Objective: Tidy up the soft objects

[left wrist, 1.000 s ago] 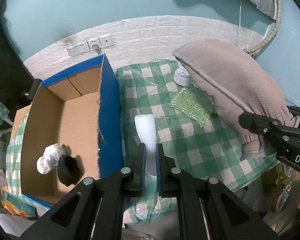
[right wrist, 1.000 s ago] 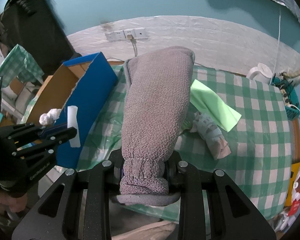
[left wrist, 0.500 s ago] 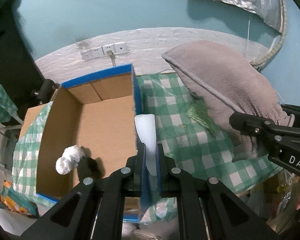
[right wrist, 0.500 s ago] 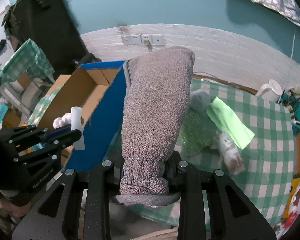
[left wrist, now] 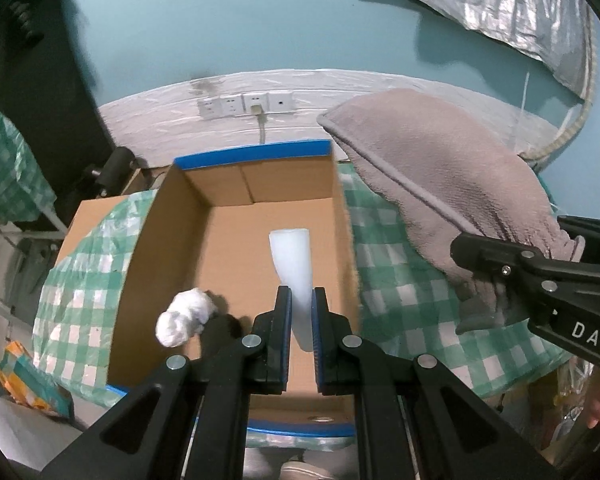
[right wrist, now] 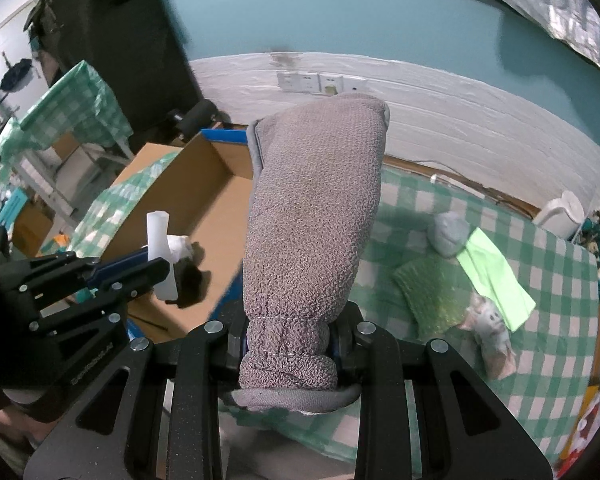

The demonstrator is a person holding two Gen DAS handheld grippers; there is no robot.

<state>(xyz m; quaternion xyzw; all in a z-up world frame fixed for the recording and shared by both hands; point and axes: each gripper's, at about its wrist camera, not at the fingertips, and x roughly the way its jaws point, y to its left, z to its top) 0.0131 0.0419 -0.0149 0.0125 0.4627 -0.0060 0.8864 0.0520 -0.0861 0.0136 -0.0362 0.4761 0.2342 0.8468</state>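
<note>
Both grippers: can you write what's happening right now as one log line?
left gripper: shut on foam strip, over box | right gripper: shut on grey mitt | box: white wad, dark item

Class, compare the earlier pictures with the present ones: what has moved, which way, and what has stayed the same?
Both tongs carried their loads sideways toward the cardboard box. The left tongs now hold the white foam strip over the open box instead of over the tablecloth. The right tongs brought the grey mitt up to the box's edge. Nothing was let go; both grips and the white wad inside the box are unchanged.
</note>
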